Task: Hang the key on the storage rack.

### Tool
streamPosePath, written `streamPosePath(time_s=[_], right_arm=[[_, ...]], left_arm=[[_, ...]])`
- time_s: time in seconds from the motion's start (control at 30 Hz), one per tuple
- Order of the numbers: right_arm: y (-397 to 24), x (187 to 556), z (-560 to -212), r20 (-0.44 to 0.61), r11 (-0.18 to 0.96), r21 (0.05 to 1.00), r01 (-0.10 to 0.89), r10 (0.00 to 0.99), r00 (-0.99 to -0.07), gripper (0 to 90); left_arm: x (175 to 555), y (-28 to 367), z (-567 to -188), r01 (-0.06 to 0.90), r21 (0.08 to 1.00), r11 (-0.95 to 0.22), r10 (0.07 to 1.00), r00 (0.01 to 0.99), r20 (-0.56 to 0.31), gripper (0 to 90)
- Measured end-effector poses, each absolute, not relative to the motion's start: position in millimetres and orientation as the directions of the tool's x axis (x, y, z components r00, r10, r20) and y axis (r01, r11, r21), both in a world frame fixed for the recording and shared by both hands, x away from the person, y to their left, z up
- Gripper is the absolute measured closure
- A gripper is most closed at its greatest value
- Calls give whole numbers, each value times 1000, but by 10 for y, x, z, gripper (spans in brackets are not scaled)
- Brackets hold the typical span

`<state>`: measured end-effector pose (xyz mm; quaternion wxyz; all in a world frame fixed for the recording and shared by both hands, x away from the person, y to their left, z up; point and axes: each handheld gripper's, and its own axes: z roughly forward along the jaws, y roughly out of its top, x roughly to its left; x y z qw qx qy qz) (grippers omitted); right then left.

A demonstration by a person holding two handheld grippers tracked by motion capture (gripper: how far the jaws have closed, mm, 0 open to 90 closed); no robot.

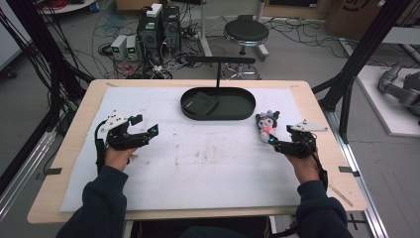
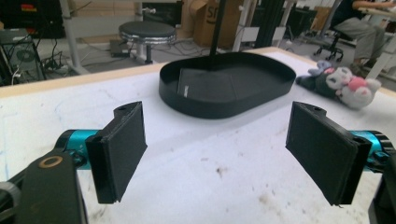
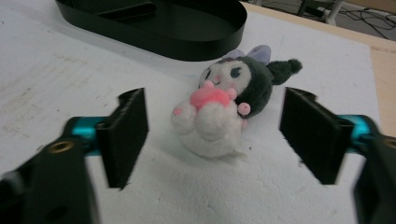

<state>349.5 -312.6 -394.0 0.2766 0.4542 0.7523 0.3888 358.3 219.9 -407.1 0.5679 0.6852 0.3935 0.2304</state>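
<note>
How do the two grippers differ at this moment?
The right gripper has the plush toy between its jaws, pads not yet touching it; the left gripper has only bare mat between its jaws. The right sits near the tray's right end, the left off its left end. Both are open and low over the mat.

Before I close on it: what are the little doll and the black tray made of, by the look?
The doll looks like soft plush: fuzzy white body, dark fuzzy head, a pink pompom at its chest. The black tray seems rigid, probably plastic or painted metal: thin smooth wall, matte finish with a faint sheen. It sits on a white mat that looks like foam, slightly pitted and stained.
</note>
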Motion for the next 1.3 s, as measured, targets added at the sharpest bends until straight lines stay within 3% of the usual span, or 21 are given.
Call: streamPosePath(time_s=[0.37,0.77,0.8,0.83,1.0,1.3], right_arm=[[-2953,3847,-4004,-96,283,798,533,932,-350,244],[-2701,4283,-4360,-249,374,690,620,926,-283,176],[-2727,4302,-4380,-249,365,681,635,931,-268,198],[-2793,4326,-4403,-244,350,659,666,937,-250,282],[-2920,4322,-4358,-198,331,663,671,942,-270,398],[-2982,4177,-4044,-111,342,752,564,909,-403,408]], left_arm=[[3553,2200,-4102,300,953,-34,810,567,-149,189],[3536,2230,-4130,316,949,-20,820,548,-166,197],[3535,2230,-4133,316,948,-16,819,549,-169,198],[3534,2229,-4137,319,947,-17,818,550,-170,202],[3530,2228,-4137,321,947,-1,819,543,-183,213],[3516,2235,-4147,316,949,9,822,538,-186,220]])
